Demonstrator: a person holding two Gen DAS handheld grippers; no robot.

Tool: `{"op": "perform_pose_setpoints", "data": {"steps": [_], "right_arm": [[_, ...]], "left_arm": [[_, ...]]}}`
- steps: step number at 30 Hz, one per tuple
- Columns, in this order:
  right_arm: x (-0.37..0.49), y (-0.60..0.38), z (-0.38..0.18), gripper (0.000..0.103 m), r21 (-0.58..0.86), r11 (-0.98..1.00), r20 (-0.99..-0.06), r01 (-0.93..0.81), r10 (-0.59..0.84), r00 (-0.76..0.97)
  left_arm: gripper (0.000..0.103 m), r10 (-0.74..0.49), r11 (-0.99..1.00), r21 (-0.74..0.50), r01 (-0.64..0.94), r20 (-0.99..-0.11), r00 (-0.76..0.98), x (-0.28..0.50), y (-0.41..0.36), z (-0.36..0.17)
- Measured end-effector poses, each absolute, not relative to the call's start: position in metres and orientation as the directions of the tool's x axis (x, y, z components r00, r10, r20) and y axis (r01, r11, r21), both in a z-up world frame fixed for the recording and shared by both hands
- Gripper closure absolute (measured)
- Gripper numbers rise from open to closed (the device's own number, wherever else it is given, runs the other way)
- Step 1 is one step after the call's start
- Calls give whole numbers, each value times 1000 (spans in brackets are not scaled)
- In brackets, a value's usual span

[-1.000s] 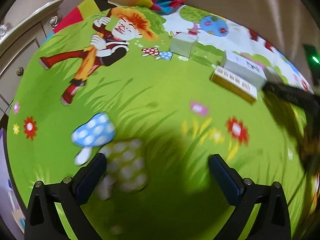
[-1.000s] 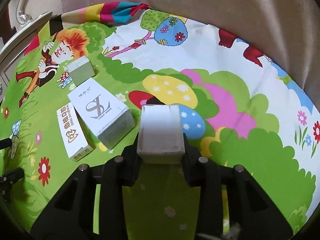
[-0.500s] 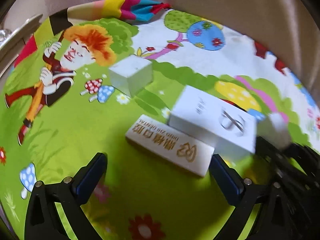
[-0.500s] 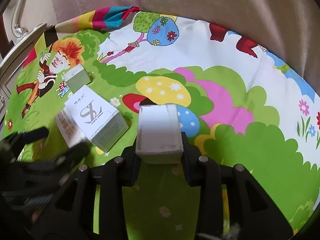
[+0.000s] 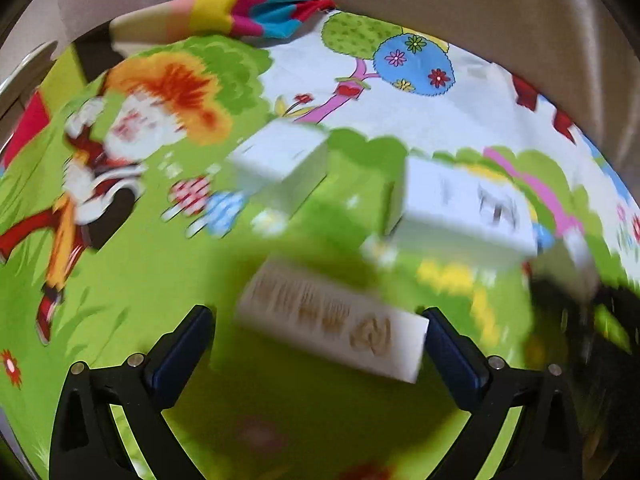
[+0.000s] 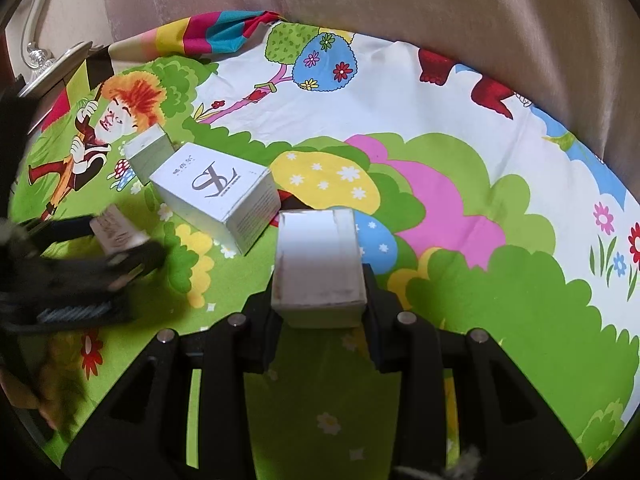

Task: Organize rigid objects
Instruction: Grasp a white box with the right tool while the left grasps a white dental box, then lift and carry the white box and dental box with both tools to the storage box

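My left gripper is open, its jaws on either side of a long white box with gold lettering that lies on the cartoon cloth. A large white box with a grey logo and a small white box lie beyond it. My right gripper is shut on a plain white box, held above the cloth. In the right wrist view the logo box, the small box and the lettered box show at the left, with the left gripper around the lettered box.
The colourful cartoon cloth covers the surface. A beige curtain hangs behind it. A pale cabinet edge stands at the far left. The right gripper shows blurred at the right edge of the left wrist view.
My left gripper has swung right and forward over the cloth, and the lettered box now lies between its open jaws. The right gripper has stayed nearly still, holding its box.
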State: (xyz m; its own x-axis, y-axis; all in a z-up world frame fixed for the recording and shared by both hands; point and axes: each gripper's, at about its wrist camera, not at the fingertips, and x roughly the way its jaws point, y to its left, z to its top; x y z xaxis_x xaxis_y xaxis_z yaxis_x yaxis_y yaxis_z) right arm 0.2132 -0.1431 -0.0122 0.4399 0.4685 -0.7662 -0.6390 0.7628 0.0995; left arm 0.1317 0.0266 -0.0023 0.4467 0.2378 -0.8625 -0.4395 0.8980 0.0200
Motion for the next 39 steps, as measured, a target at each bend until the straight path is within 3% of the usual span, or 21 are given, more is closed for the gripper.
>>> {"op": "perform_pose_setpoints", "data": {"steps": [7, 14, 15, 16, 17, 18, 19, 24, 35, 39], "right_arm": [[214, -144, -12, 64, 107, 761, -765, -640, 474, 436], [214, -143, -12, 64, 106, 760, -765, -641, 475, 435], [214, -143, -12, 64, 104, 760, -765, -641, 473, 436], [215, -143, -13, 64, 104, 760, -765, -641, 473, 436], [214, -143, -13, 64, 106, 759, -765, -642, 475, 436], [215, -144, -13, 64, 109, 759, -764, -642, 477, 434], [215, -144, -13, 64, 112, 759, -764, -642, 479, 433], [215, -146, -13, 64, 131, 758, -760, -639, 491, 426], [217, -144, -13, 64, 125, 759, -763, -640, 485, 427], [211, -137, -11, 64, 51, 779, -771, -625, 429, 471]], "left_arm": [[0, 187, 930, -22, -366, -832, 523, 79, 43, 1], [1, 212, 939, 25, -343, -829, 518, 128, 45, -4], [10, 199, 944, 18, -329, -828, 525, 135, 46, -4], [31, 195, 950, 20, -312, -819, 540, 137, 44, -1], [44, 188, 957, 24, -289, -811, 555, 135, 41, 1], [66, 175, 966, 32, -255, -809, 561, 130, 37, 4], [71, 169, 971, 39, -236, -810, 561, 126, 34, 4], [71, 118, 984, 7, -180, -781, 613, 88, 36, 3], [71, 115, 984, 2, -181, -780, 615, 90, 36, 3], [72, 111, 983, -4, -181, -778, 619, 89, 37, 4]]}}
